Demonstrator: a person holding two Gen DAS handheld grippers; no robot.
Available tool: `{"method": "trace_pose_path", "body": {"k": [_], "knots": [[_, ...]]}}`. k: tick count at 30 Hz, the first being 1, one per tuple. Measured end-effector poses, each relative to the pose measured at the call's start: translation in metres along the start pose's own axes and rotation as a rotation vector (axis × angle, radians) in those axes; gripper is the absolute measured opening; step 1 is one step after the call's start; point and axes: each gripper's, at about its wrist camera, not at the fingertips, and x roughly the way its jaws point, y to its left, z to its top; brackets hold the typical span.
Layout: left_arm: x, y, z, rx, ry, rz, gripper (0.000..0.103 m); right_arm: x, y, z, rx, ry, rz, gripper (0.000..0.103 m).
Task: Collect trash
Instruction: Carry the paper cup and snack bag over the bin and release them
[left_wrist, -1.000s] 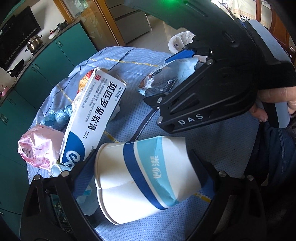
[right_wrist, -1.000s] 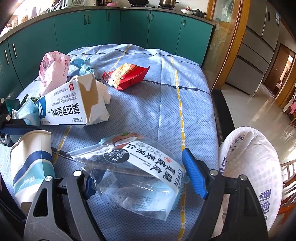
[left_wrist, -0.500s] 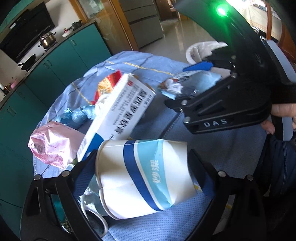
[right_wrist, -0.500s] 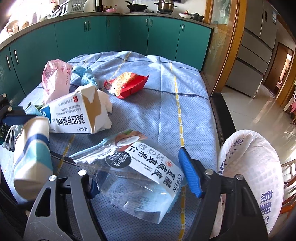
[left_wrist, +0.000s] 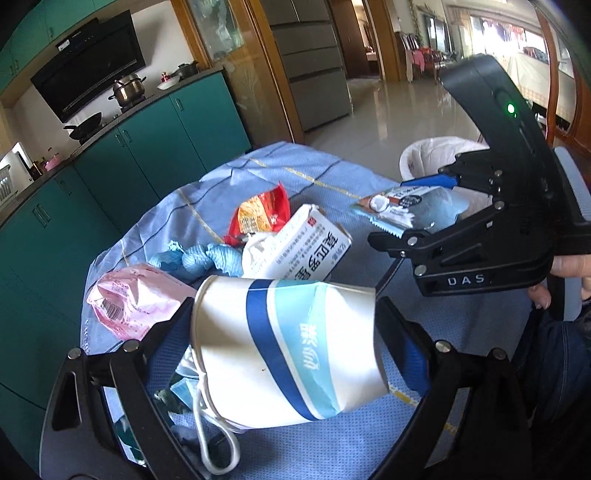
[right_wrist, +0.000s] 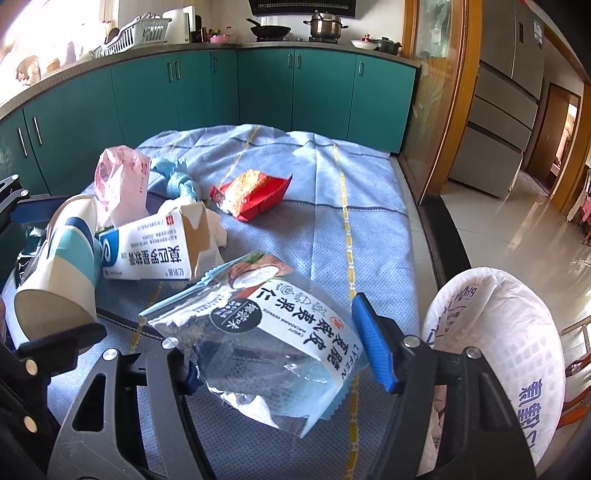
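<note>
Gripping a crushed white paper cup (left_wrist: 284, 354) with blue stripes, the left gripper (left_wrist: 284, 350) has its fingers closed against the cup's sides, and the cup now hangs clear of the blue cloth on the bench (right_wrist: 369, 236). A second ago the cup sat low against the cloth; since then both wrist views have risen and show much more of the kitchen, so I judge both hands are lifting their loads. The right gripper (right_wrist: 280, 354) has its fingers pinched on a clear snack bag (right_wrist: 273, 325) with a coconut picture, which dangles between them, also raised off the cloth.

Just beside the right gripper, at the bench edge, stands a white bag-lined bin (right_wrist: 498, 350), its mouth open. That looks like the place for both pieces, and the snack bag is the nearer to it.

Farther out on the cloth lie things not yet collected: a white ointment box (right_wrist: 147, 251) with a torn end, crumpled white paper touching it, a pink wrapper (right_wrist: 122, 184), a blue twisted wad (right_wrist: 173, 177) and, farthest, a red snack packet (right_wrist: 251, 192). A looped white cord (left_wrist: 214, 435) lies under the cup.
</note>
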Motion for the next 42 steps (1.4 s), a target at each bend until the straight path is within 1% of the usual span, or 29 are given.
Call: {"method": "trace_pose_path", "body": {"k": [4, 7, 10, 13, 16, 19, 21, 22, 25, 27, 29, 31, 33, 38, 40, 42], "knots": [[-0.001, 0.004, 0.005, -0.013, -0.029, 0.014, 0.094, -0.005, -0.003, 0.002, 0.012, -0.017, -0.007, 0.068], [0.0, 0.009, 0.01, -0.049, -0.044, 0.014, 0.094, -0.01, -0.012, 0.001, 0.029, -0.029, -0.029, 0.068], [-0.002, 0.015, 0.02, -0.105, -0.077, 0.005, 0.094, -0.016, -0.025, 0.002, 0.058, -0.047, -0.052, 0.068], [-0.003, 0.02, 0.03, -0.156, -0.11, -0.021, 0.094, -0.029, -0.048, 0.003, 0.102, -0.079, -0.094, 0.068], [-0.001, 0.017, 0.037, -0.193, -0.12, -0.042, 0.094, -0.046, -0.079, 0.002, 0.162, -0.11, -0.152, 0.068], [0.006, 0.008, 0.049, -0.222, -0.123, -0.069, 0.094, -0.065, -0.121, -0.004, 0.252, -0.131, -0.228, 0.068], [0.012, -0.003, 0.059, -0.232, -0.129, -0.098, 0.094, -0.073, -0.144, -0.011, 0.297, -0.13, -0.26, 0.068], [0.015, -0.009, 0.063, -0.234, -0.128, -0.114, 0.094, -0.078, -0.158, -0.016, 0.325, -0.126, -0.295, 0.068], [0.03, -0.039, 0.08, -0.216, -0.113, -0.179, 0.094, -0.085, -0.188, -0.03, 0.4, -0.107, -0.363, 0.068], [0.044, -0.067, 0.094, -0.194, -0.102, -0.226, 0.094, -0.09, -0.203, -0.037, 0.461, -0.11, -0.363, 0.068], [0.058, -0.093, 0.107, -0.172, -0.09, -0.271, 0.094, -0.096, -0.218, -0.043, 0.519, -0.125, -0.344, 0.068], [0.072, -0.115, 0.116, -0.156, -0.078, -0.305, 0.094, -0.1, -0.227, -0.047, 0.542, -0.132, -0.347, 0.068], [0.089, -0.141, 0.121, -0.145, -0.053, -0.312, 0.094, -0.101, -0.228, -0.049, 0.538, -0.131, -0.364, 0.068], [0.112, -0.182, 0.13, -0.113, -0.04, -0.336, 0.095, -0.097, -0.231, -0.053, 0.541, -0.114, -0.362, 0.068], [0.119, -0.187, 0.133, -0.102, -0.032, -0.332, 0.095, -0.094, -0.232, -0.055, 0.544, -0.103, -0.354, 0.068], [0.121, -0.183, 0.133, -0.124, -0.03, -0.315, 0.096, -0.091, -0.231, -0.054, 0.54, -0.091, -0.351, 0.068]]}}
